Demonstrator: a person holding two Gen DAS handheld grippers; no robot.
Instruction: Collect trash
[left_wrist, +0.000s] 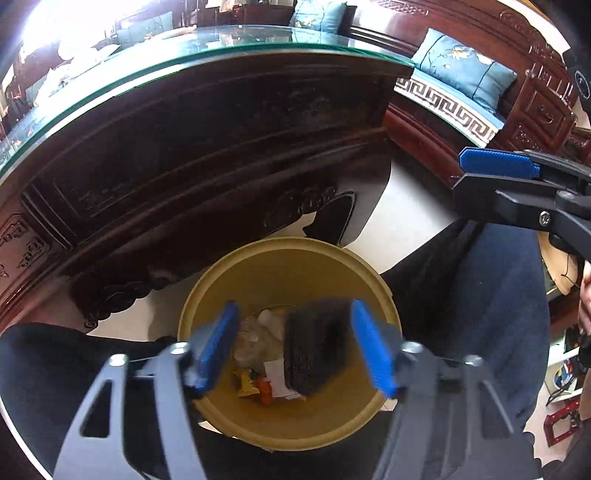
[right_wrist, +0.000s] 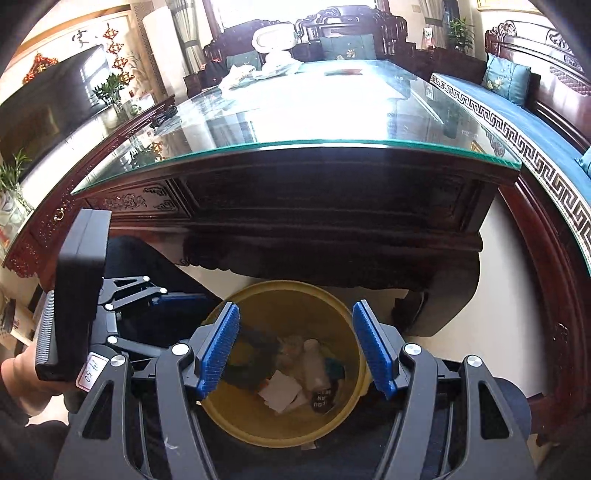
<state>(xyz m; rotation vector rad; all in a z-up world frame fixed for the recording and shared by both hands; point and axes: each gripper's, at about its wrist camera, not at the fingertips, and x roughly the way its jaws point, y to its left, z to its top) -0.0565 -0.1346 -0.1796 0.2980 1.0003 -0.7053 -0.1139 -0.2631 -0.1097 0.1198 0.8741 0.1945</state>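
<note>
Both grippers hang over a yellow bin (left_wrist: 291, 258) standing on the floor just in front of the glass-topped table (left_wrist: 207, 122). The left gripper (left_wrist: 295, 347) has its fingers spread apart; a dark, blurred object (left_wrist: 314, 350) shows between them, seemingly not touching either. Below lie crumpled plastic (left_wrist: 255, 339), white paper (left_wrist: 277, 373) and an orange wrapper (left_wrist: 255, 386). The right gripper (right_wrist: 295, 350) is likewise spread wide and holds nothing.
</note>
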